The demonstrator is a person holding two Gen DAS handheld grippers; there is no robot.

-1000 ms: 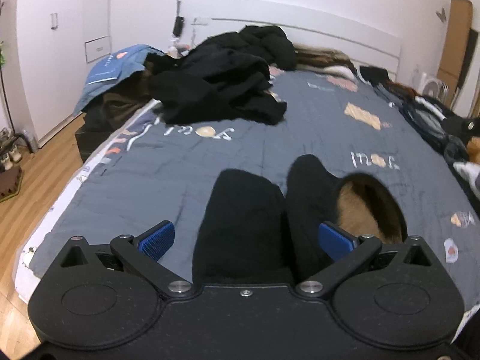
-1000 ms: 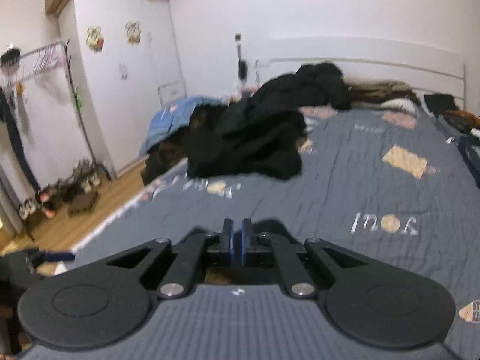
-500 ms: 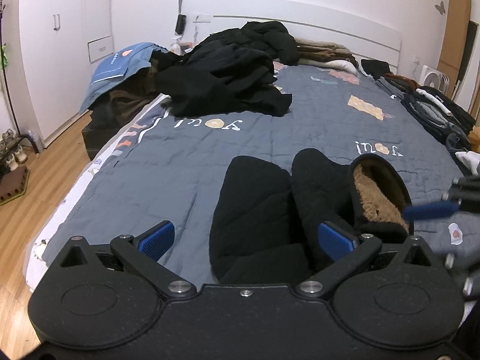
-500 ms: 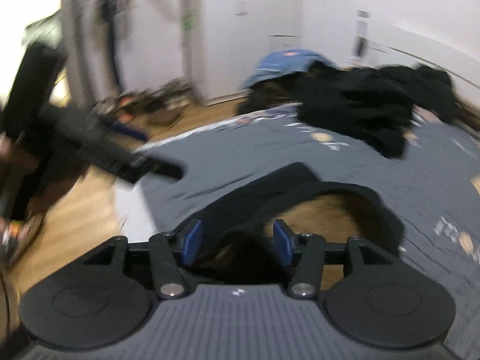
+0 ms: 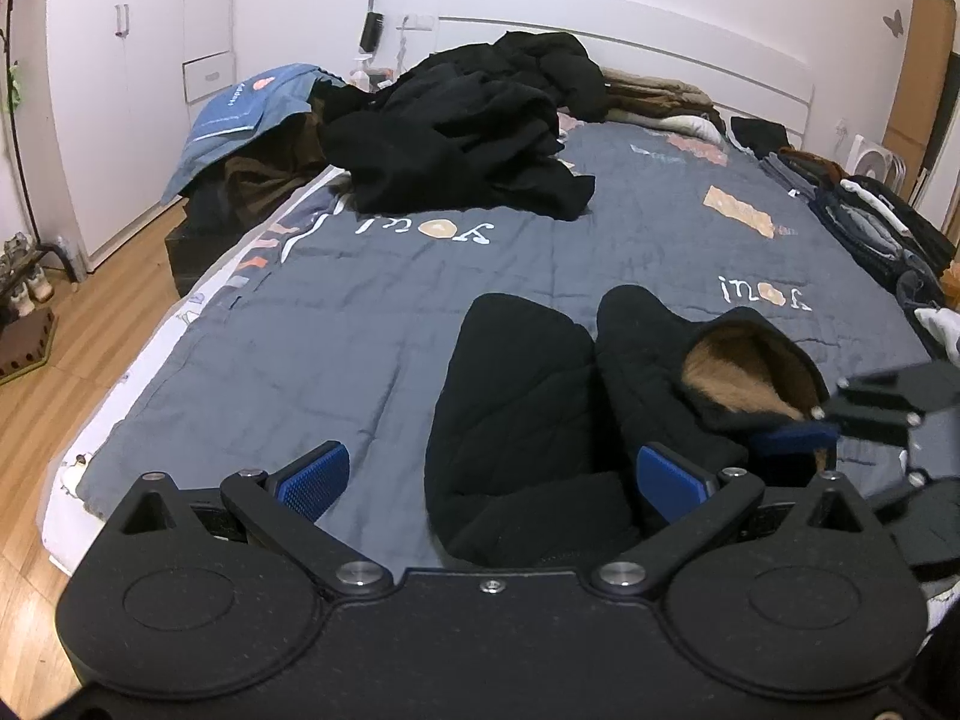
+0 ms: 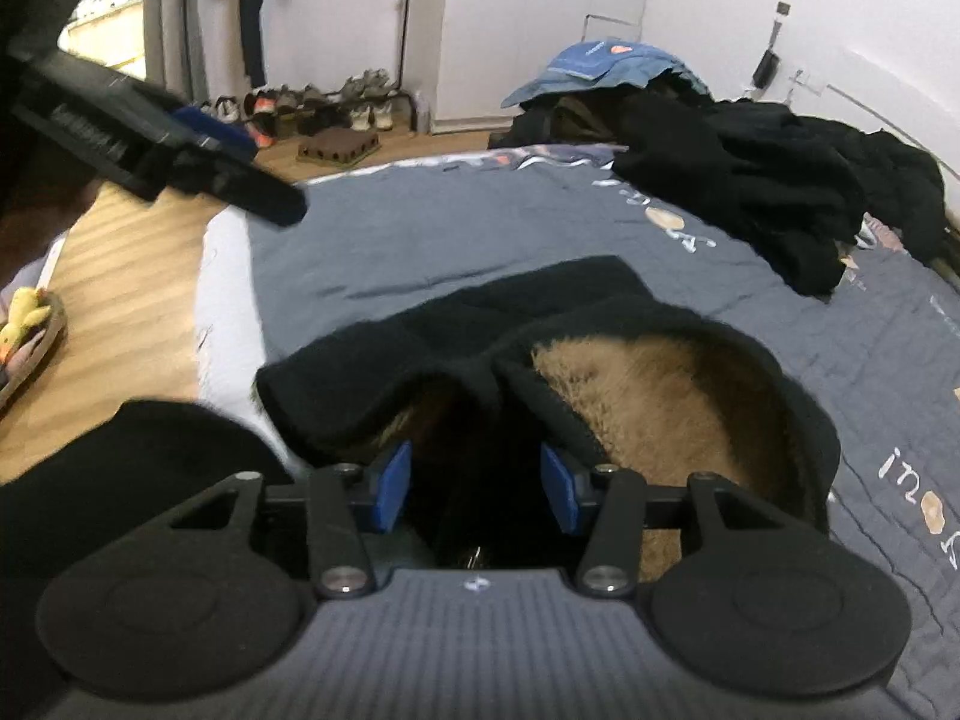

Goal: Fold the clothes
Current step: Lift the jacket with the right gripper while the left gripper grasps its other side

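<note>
Bed carries black fleece-lined garment at its near edge. Left gripper spread wide, empty. Right gripper, jaws just closing, half-open astride garment's waistband, pads not pressing.

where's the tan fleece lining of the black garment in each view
Left wrist view: the tan fleece lining shows low on the right, inside the black garment, just ahead of the right tongs.
Right wrist view: it fills the centre right, just beyond the tongs' right pad.
Shared landmark: the pile of black clothes far up the bed, upper right in the right wrist view.
</note>
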